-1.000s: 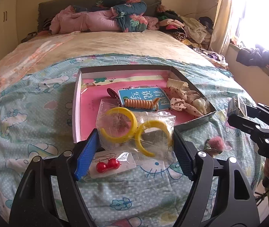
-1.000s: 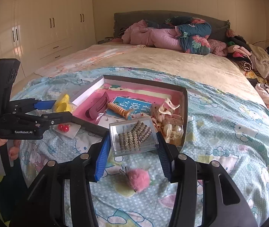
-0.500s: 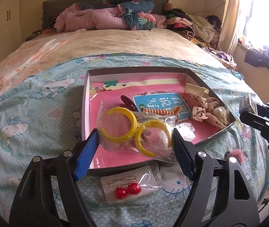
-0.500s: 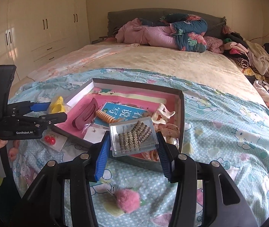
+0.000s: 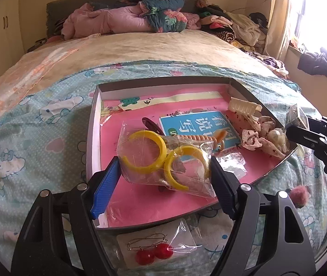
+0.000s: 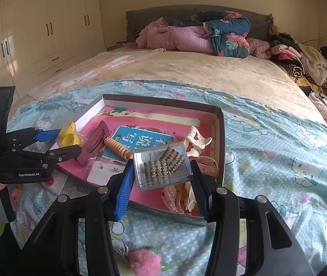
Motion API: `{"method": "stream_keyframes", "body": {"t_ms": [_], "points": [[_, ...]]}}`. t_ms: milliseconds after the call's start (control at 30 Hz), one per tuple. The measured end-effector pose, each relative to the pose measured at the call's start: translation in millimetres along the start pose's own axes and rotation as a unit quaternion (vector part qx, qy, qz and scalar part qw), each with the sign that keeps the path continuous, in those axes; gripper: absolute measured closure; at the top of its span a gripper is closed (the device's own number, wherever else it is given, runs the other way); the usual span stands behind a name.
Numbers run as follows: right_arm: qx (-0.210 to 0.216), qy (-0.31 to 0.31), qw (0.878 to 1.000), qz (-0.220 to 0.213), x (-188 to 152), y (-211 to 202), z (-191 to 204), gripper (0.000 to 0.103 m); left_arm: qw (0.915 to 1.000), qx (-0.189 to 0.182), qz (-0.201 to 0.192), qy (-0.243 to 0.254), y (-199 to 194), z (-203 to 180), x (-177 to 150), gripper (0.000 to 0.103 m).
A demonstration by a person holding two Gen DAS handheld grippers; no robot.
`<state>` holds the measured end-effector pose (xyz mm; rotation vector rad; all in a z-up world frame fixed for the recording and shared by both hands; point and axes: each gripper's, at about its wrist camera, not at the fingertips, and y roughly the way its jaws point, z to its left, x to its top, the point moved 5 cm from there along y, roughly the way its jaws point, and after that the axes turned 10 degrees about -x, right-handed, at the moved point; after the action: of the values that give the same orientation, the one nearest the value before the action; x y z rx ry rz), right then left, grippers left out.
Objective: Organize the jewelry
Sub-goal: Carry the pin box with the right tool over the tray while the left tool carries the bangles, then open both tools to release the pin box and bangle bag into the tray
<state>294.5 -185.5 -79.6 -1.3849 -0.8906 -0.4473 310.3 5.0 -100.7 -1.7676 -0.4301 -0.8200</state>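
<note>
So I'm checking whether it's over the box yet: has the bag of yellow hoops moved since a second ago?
Yes. The bag of yellow hoops was above the bedspread at the box's near edge; now it hangs over the box's pink floor.

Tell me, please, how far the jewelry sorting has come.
Done: a white hair claw and a blue card lie in the pink-lined box. In hand: left tongs hold bagged yellow hoops; right tongs hold a clear bracelet case. Left: red earrings and a pink pompom outside.
</note>
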Motion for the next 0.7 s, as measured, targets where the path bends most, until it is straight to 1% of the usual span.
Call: {"method": "stream_keyframes", "body": {"t_ms": [67,167,267,400,567,700], "points": [[0.000,0.000,1.000,0.005,0,7,0,0.057,0.9999,-0.005,0.005,-0.007,5,3,1,0.036],[0.002,-0.001,1.000,0.012,1,16,0,0.057,1.0000,0.003,0.006,-0.002,9,4,3,0.036],[0.004,-0.004,1.000,0.019,1,27,3,0.057,0.9999,0.002,0.012,-0.011,19,9,4,0.036],[0.005,-0.018,0.999,0.033,-1,43,11,0.057,0.9998,0.006,0.015,-0.010,26,11,4,0.036],[0.008,-0.022,0.999,0.045,-6,53,18,0.057,0.9998,0.010,0.016,-0.007,28,13,5,0.036],[0.013,-0.023,0.998,0.052,-10,56,22,0.056,0.9997,0.007,0.017,-0.014,30,14,4,0.036]]}}
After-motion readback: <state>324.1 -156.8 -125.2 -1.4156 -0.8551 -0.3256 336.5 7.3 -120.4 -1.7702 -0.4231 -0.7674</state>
